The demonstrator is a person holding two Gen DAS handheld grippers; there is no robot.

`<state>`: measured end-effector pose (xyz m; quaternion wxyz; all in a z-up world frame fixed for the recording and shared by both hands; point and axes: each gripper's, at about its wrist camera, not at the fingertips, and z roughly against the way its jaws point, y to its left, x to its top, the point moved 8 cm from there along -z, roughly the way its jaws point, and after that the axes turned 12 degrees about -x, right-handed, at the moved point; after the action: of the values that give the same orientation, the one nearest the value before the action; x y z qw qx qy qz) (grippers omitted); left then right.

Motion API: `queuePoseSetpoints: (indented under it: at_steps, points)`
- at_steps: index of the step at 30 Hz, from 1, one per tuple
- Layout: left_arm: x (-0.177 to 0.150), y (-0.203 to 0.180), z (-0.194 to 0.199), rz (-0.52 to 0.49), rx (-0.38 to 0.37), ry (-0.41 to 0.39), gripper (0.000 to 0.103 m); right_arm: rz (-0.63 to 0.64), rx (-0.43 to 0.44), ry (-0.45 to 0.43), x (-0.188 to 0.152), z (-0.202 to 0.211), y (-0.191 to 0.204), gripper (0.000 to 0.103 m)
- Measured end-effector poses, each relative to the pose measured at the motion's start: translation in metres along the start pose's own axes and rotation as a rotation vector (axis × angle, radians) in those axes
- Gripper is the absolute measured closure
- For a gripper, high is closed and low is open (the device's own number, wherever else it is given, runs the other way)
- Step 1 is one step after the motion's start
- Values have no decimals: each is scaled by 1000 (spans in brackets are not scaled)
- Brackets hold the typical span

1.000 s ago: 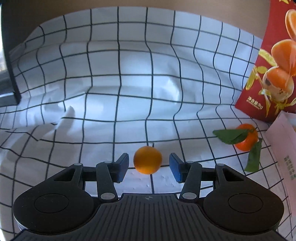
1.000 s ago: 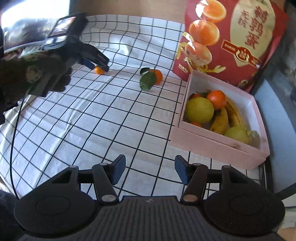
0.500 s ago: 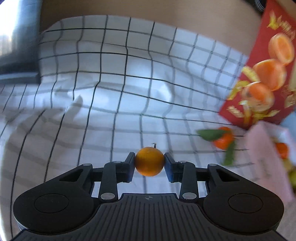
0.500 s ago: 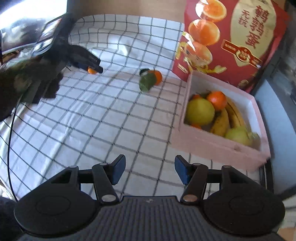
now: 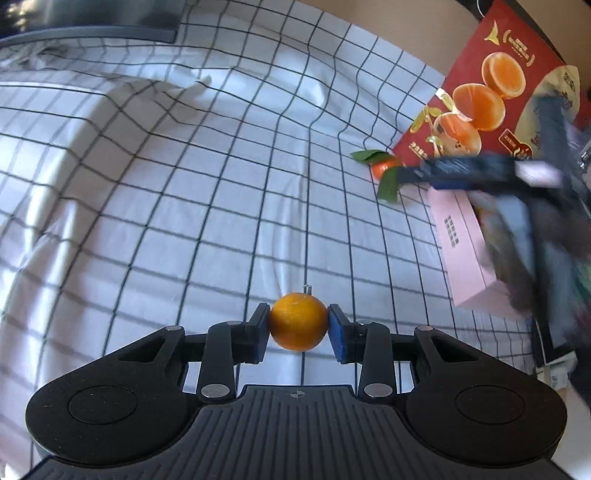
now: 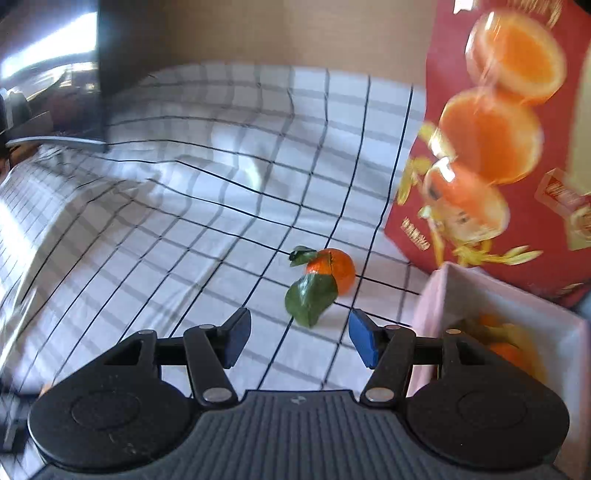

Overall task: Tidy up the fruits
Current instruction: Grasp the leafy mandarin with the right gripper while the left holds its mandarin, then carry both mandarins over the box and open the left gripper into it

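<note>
My left gripper (image 5: 298,334) is shut on a small orange (image 5: 298,320), held above the checked cloth, with both blue pads pressing its sides. A leafy tangerine (image 6: 330,266) lies on the cloth beside the red carton; in the left wrist view the tangerine (image 5: 382,168) shows at the far right, with the blurred right gripper (image 5: 469,171) reaching beside it. My right gripper (image 6: 298,338) stands open just short of the tangerine's big leaf (image 6: 310,299), nothing between its fingers. The pink fruit box (image 6: 517,314) stands at the right, fruit partly visible inside.
A red carton printed with oranges (image 6: 498,147) stands behind the box and tangerine. The white checked cloth (image 5: 184,203) is rumpled at the far left. A dark flat object (image 5: 110,22) sits at the far edge of the cloth.
The left gripper closed on the small orange, lifted it and swung toward the pink box. The right gripper moved forward from the box's near side to the leafy tangerine, staying open.
</note>
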<state>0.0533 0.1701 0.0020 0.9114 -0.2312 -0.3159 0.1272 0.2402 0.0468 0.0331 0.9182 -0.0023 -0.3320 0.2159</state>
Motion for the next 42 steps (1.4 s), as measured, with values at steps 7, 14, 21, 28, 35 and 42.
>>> queuePoseSetpoints:
  at_steps: [7,14,21,28,35,42]
  points:
    - [-8,1,32,20,57,-48,65,16,-106,84,24,-80,-3,44]
    - [-14,2,36,41,55,-54,65,-17,-83,111,27,-97,-5,58]
    - [-18,-8,28,14,6,-17,65,36,48,65,14,-44,9,59]
    - [-18,-35,1,-87,-99,89,65,63,170,18,-40,46,23,59]
    - [-26,-89,-42,-239,-253,245,65,-21,118,27,-111,103,-8,59]
    - [26,-182,-49,-390,-481,226,65,-187,-59,-30,-151,158,-80,59]
